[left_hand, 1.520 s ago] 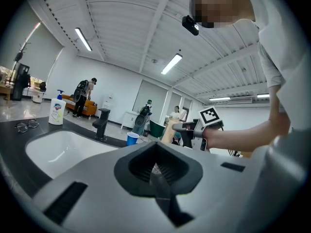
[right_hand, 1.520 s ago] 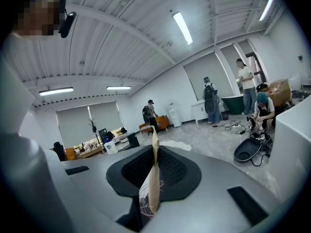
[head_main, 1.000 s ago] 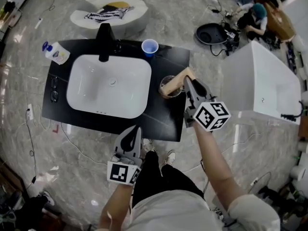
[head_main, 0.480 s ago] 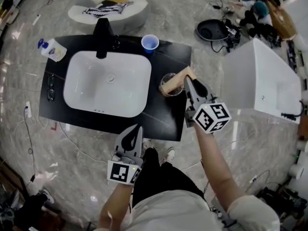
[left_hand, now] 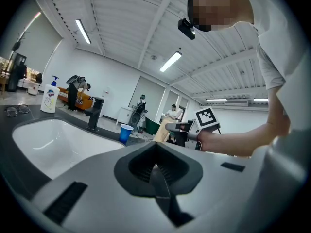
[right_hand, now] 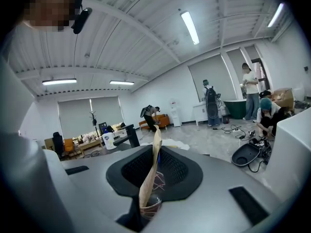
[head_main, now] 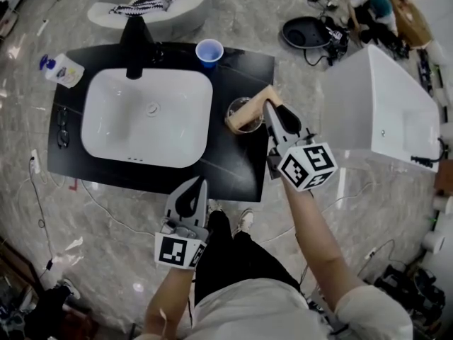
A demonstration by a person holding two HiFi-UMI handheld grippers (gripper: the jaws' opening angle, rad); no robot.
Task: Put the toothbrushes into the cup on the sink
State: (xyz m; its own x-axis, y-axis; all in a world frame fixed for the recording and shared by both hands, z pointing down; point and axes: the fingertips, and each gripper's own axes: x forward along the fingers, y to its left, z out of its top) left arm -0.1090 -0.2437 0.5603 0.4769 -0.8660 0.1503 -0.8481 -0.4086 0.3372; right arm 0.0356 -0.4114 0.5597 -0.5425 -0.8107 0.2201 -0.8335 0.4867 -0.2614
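Note:
A clear glass cup stands on the black counter, right of the white basin. My right gripper is shut on a flat tan toothbrush pack, which lies slanted over the cup's rim. In the right gripper view the pack runs edge-on between the shut jaws of the right gripper, with the glass just below. My left gripper hovers at the counter's front edge, shut and holding nothing. In its own view the left gripper has its jaws together.
At the counter's back stand a blue cup, a black faucet and a soap bottle. Spectacles lie at its left end. A white tub stands to the right, and cables lie on the floor.
The head view has swung, so the counter sits further left and higher in the picture. Both grippers keep their places relative to the counter and the cup.

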